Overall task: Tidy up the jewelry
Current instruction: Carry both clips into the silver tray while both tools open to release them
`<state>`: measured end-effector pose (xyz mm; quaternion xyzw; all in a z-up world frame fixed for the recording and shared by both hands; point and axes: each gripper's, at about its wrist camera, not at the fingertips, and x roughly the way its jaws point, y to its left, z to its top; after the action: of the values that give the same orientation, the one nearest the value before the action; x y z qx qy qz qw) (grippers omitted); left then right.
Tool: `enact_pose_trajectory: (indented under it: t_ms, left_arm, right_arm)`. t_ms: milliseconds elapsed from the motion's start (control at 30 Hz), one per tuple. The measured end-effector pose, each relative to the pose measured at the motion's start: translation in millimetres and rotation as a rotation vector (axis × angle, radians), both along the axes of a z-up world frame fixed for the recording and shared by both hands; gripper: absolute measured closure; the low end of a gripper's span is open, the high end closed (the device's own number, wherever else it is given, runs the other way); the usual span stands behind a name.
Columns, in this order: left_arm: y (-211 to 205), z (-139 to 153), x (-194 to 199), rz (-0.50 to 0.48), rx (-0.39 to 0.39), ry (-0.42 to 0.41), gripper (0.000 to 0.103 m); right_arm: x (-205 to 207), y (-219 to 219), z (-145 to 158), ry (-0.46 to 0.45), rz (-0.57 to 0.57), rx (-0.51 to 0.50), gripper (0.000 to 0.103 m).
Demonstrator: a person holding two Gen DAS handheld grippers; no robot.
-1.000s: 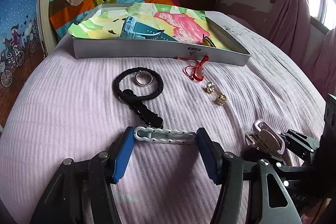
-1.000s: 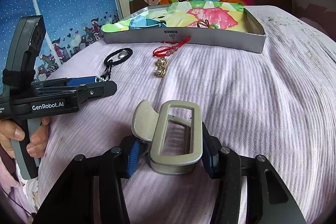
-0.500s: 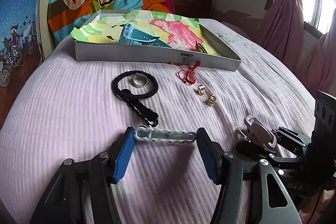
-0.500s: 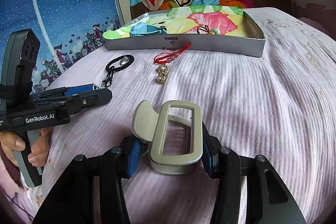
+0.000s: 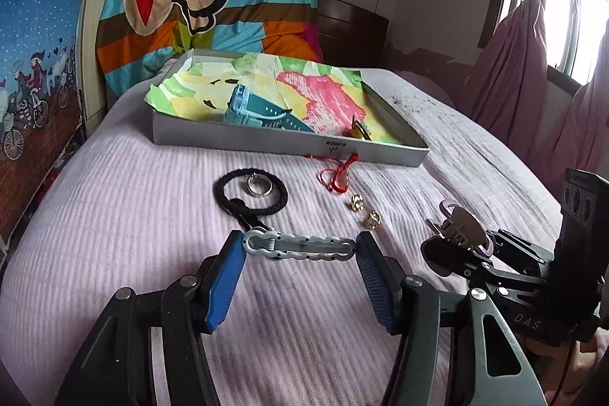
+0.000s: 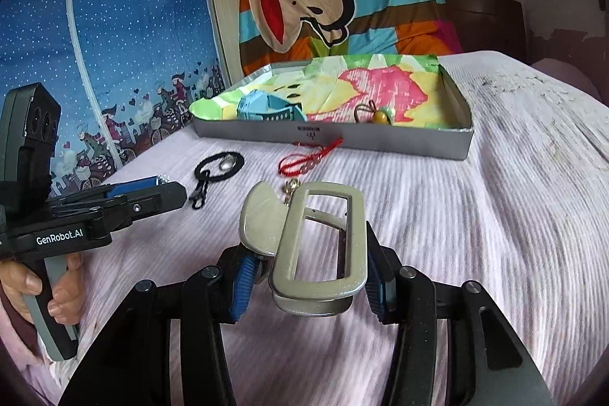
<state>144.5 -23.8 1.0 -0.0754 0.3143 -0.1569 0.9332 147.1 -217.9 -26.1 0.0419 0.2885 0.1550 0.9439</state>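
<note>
**Both clips lifted, box next**

Rising off the bedspread (image 5: 114,234), both grippers now sit higher than a second ago: the grey box (image 5: 266,141) has slid down in each view and more of the wall shows above it. The left gripper (image 5: 298,248) is clamped end to end on a pale wavy hair clip (image 5: 300,246), its blue pads (image 5: 224,276) pressing each tip. The right gripper (image 6: 304,259) is closed on a silver claw clip (image 6: 316,242), which stands upright between its fingers. Neither grasp has shifted across the three moments.

Left on the bedspread, in front of the box, are a black cord loop (image 5: 249,195) with a silver ring (image 5: 259,186) inside it, a red knotted string (image 5: 337,174) and two gold beads (image 5: 364,212). Already in the box lie a teal watch (image 5: 251,111) and a small charm (image 6: 380,117).

The lift suggests both clips are headed for the box, well ahead of them; four loose pieces would remain.
</note>
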Motion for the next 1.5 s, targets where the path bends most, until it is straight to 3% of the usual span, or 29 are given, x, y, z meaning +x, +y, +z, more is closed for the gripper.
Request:
enact_pose_trajectory:
  t_ms: [200,433,633,900,1000,1500]
  left_arm:
    - [4.9,30.5,14.2,0.073,-0.054,-0.079,0.046]
    - [-12.0,52.2,58.8,0.141,-0.025,-0.126,0.046]
    - [-30.6,48.7,101.9,0.163,0.002,-0.116,0.046]
    - [-54.1,30.7,139.8,0.170,0.074,-0.037,0.046]
    - [-61.5,25.0,144.7,0.167,0.127,-0.030,0.046]
    - [-66.5,11.6,155.9,0.157,0.165,0.027,0.046]
  right_arm:
    - [24.7,-10.5,24.8,-0.087,-0.015,-0.011,0.059]
    - [71.0,-32.1,48.7,-0.137,-0.089,0.012,0.059]
    - [110.1,-43.5,46.2,-0.125,-0.118,0.016,0.059]
    - [141.6,-54.2,28.2,-0.050,-0.109,0.024,0.059]
    - [149.3,-55.7,20.6,-0.012,-0.101,0.039,0.059]
    - [167.0,-43.1,-5.0,0.087,-0.073,0.004,0.059]
